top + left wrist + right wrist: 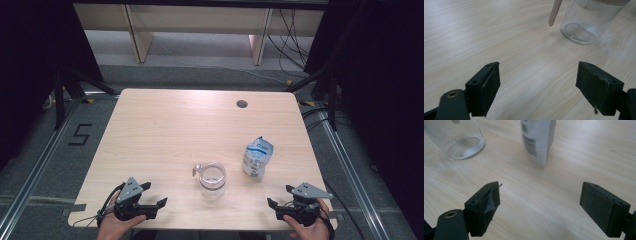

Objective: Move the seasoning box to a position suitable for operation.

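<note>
Across the middle of the high view I had the light wooden table (165, 130), its round cable hole (242, 104) near the far edge. On the near half, right of centre, stood the white and blue pouch (257, 158), upright and leaning a little; from the right gripper view I saw its lower part, with a barcode down one side (536, 140). Just left of it, apart from it, sat the clear glass jar (212, 181), with a small handle (197, 169) at its far left rim. In the left gripper view the jar (586, 22) stood ahead and to the right of my jaws, a pale wooden stick (554, 12) hanging beside it, and a faint white film showed on the jar's floor.

My left gripper (150, 200) rested at the near left edge of the table, well apart from the jar, jaws spread wide with bare wood between the pads. My right gripper (280, 197) sat at the near right edge, near the pouch but not touching it, jaws likewise wide apart and holding nothing.
</note>
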### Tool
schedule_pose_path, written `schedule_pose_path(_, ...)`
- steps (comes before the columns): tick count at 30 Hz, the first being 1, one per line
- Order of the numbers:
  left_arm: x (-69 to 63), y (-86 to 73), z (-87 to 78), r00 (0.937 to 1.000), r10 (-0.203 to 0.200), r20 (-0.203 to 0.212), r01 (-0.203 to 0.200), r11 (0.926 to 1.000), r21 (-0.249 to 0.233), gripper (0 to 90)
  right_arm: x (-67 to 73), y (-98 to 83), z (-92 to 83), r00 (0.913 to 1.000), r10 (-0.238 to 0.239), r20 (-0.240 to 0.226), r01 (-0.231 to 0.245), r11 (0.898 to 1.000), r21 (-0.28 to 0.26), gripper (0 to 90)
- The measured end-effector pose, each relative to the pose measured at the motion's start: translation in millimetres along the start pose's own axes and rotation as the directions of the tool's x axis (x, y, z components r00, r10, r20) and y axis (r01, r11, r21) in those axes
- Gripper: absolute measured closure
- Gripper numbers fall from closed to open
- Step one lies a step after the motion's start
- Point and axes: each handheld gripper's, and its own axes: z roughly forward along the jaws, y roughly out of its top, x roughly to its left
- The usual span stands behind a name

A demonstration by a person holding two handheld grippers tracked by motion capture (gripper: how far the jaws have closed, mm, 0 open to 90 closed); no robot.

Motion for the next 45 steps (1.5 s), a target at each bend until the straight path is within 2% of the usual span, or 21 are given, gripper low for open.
schedule_pose_path(2,0.0,-0.1,-0.2,0.9999,-0.010,-0.002,0.010,0.9999,0.001,19.1,3.6,0.1,-1.6,0.9995,0.032,0.007,-0.032,0.999,0.003,18.2)
schedule_pose_path(5,2.0,0.7,-1.6,1.0000,0.005,-0.004,-0.005,1.0000,0.001,19.5,3.4,0.1,-1.8,0.9997,0.026,0.003,-0.026,1.000,0.005,18.7)
schedule_pose_path(7,2.7,1.3,-1.8,0.9999,-0.011,0.001,0.011,0.9999,-0.010,20.6,0.7,0.4,-1.3,1.0000,-0.008,0.001,0.008,1.000,-0.003,18.8)
schedule_pose_path(9,2.5,2.3,-1.6,0.9995,-0.030,0.000,0.030,0.9993,-0.023,22.2,1.7,0.7,-1.3,1.0000,-0.006,0.000,0.006,1.000,-0.004,19.1)
schedule_pose_path(10,2.4,3.1,-2.1,0.9998,-0.018,-0.001,0.018,0.9997,-0.016,23.2,1.1,0.9,-0.5,0.9997,-0.022,-0.009,0.022,1.000,-0.005,19.1)
schedule_pose_path(13,3.1,5.6,-0.7,0.9998,-0.015,0.015,0.015,0.9993,-0.035,26.1,6.1,0.8,-2.6,0.9999,0.017,-0.001,-0.017,1.000,0.018,19.7)
schedule_pose_path(16,5.9,10.0,-2.1,0.9998,-0.005,0.019,0.006,0.9985,-0.055,29.2,6.4,1.3,-1.8,1.0000,0.007,-0.003,-0.007,1.000,0.014,19.8)
schedule_pose_path(17,7.1,12.0,-1.8,0.9994,-0.002,0.036,0.005,0.9975,-0.070,29.2,4.0,1.5,-1.0,0.9997,-0.022,-0.006,0.022,1.000,0.007,20.0)
schedule_pose_path(18,7.6,14.7,-2.2,0.9993,0.008,0.036,-0.005,0.9968,-0.080,29.5,4.5,1.4,-0.6,0.9998,-0.018,-0.008,0.018,1.000,0.002,20.1)
schedule_pose_path(19,7.7,17.6,-1.4,0.9991,0.015,0.040,-0.011,0.9947,-0.102,30.1,8.1,1.3,-2.6,0.9997,0.024,-0.006,-0.024,1.000,0.019,20.2)
schedule_pose_path(22,9.2,27.6,0.4,0.9986,0.041,0.033,-0.037,0.9922,-0.119,31.8,2.7,1.5,-1.0,0.9995,-0.027,-0.016,0.027,1.000,-0.005,20.3)
schedule_pose_path(24,9.0,32.5,5.6,0.9977,0.052,0.042,-0.046,0.9907,-0.128,34.2,6.3,1.0,-1.6,0.9999,0.007,-0.008,-0.007,1.000,0.004,20.3)
schedule_pose_path(25,8.6,34.4,8.7,0.9964,0.067,0.052,-0.060,0.9897,-0.130,36.2,3.6,1.5,-1.1,0.9997,-0.023,-0.009,0.023,1.000,-0.003,20.3)
schedule_pose_path(29,5.6,40.5,25.0,0.9907,0.100,0.092,-0.089,0.9889,-0.119,38.3,3.9,1.4,-1.2,0.9998,-0.021,-0.006,0.021,1.000,-0.004,20.5)
schedule_pose_path(35,3.3,50.2,49.6,0.9838,0.141,0.111,-0.130,0.9864,-0.101,43.6,2.6,1.0,-1.7,0.9996,-0.026,0.009,0.026,0.999,-0.019,20.8)
schedule_pose_path(36,2.7,51.5,54.1,0.9803,0.152,0.126,-0.139,0.9846,-0.106,44.2,1.5,1.4,-1.5,0.9990,-0.044,0.002,0.044,0.999,-0.014,20.8)
schedule_pose_path(37,2.2,53.2,57.8,0.9753,0.176,0.134,-0.163,0.9812,-0.104,45.0,2.9,1.2,-1.9,0.9998,-0.018,-0.006,0.018,1.000,-0.002,20.9)
schedule_pose_path(41,-3.1,58.8,70.5,0.9641,0.218,0.152,-0.208,0.9751,-0.078,47.2,6.0,0.6,-1.1,1.0000,-0.002,0.003,0.002,1.000,-0.010,21.2)
schedule_pose_path(42,-3.9,59.9,73.3,0.9619,0.228,0.151,-0.219,0.9728,-0.076,47.8,3.7,1.3,-1.0,0.9994,-0.034,0.006,0.034,0.999,-0.012,21.2)
schedule_pose_path(44,-5.5,61.9,78.1,0.9593,0.236,0.155,-0.228,0.9714,-0.068,50.0,3.5,1.2,-0.8,0.9993,-0.037,0.007,0.037,0.999,-0.011,21.3)
schedule_pose_path(45,-5.2,63.2,80.7,0.9540,0.251,0.164,-0.242,0.9675,-0.072,50.5,4.2,1.1,-1.1,0.9997,-0.023,0.001,0.023,1.000,-0.010,21.3)
